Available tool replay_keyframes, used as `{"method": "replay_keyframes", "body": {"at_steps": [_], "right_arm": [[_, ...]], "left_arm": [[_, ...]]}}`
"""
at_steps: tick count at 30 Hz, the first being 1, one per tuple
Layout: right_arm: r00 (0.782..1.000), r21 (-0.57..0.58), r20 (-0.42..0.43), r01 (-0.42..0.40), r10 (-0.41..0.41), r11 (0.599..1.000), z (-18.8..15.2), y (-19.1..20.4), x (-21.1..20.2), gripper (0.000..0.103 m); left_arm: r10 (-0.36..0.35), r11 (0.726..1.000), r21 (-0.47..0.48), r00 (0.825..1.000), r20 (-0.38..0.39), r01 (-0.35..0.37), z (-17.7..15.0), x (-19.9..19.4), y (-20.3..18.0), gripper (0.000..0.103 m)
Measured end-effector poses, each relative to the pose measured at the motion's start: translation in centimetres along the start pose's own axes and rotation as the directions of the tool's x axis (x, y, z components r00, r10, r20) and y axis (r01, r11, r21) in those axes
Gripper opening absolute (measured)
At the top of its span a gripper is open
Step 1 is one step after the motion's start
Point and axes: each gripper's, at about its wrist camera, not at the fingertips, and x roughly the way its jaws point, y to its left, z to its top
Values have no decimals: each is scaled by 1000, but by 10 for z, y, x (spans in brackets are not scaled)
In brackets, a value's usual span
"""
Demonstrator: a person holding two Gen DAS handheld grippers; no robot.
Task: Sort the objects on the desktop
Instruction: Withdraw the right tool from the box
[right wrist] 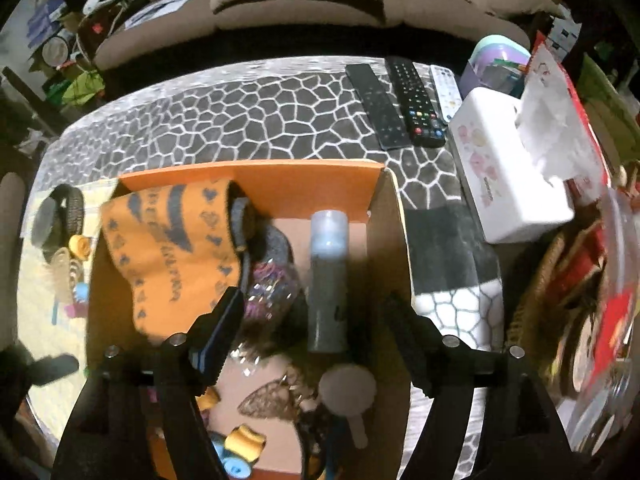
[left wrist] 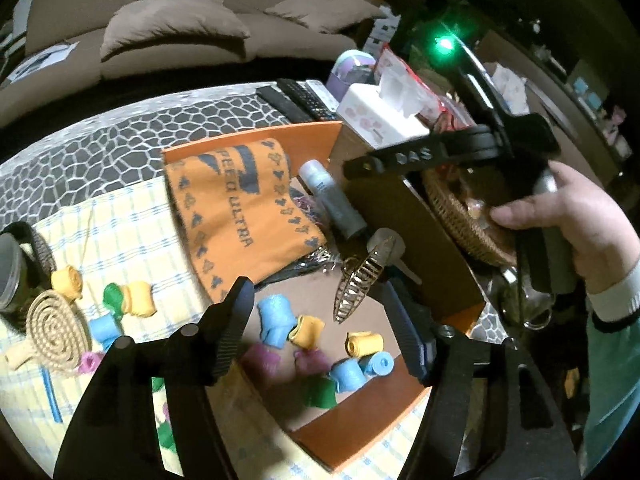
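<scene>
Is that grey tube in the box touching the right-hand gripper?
Apart. The right wrist view shows the grey tube lying in the box between the right gripper's open fingers, with gaps either side.

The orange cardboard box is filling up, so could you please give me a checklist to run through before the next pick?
1. Left gripper empty: ok, its jaws stand apart over the small foam rolls with nothing between them.
2. Right gripper empty: ok, jaws apart above the grey spray can, not pressing on it.
3. Orange cardboard box has bare floor left: ok, some near the yellow foam roll.
4. Items still outside the box: not ok, a green foam roll and a woven spiral coaster lie on the checked cloth.
5. Gold hair claw resting stably: cannot tell.
</scene>
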Motion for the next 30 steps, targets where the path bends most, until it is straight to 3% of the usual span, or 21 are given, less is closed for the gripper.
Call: {"method": "replay_keyframes", "body": {"at_steps": [6,10,12,13,18,23,30], "right_arm": [[1000,13,-7,-7,7,1000,-27,9,-17,76],[1000,8,2,-20,20,1000,-46,18,-27,78],[1000,-12,2,-22,22,1000,-57,25,-33,82],[1000,-20,1,-18,19,1000,-62,29,-35,84],[1000,-67,4,-9,9,998,-89,50,-45,102],[998,-116,20,-61,64,991,-117,82,-59,102],[996,-196,75,-38,53,980,-151,134,-78,102]], "left_arm": [[36,999,-14,999,10,-35,-12,-18,-3,81],[65,998,-23,998,19,-65,-26,-31,-3,84],[84,996,-28,996,15,-83,-33,-36,-2,99],[91,995,-33,996,12,-91,-36,-39,-1,101],[134,990,-57,990,30,-132,-54,-61,5,103],[183,981,-80,982,50,-179,-74,-86,11,103],[239,965,-133,967,90,-226,-106,-127,28,103]]}}
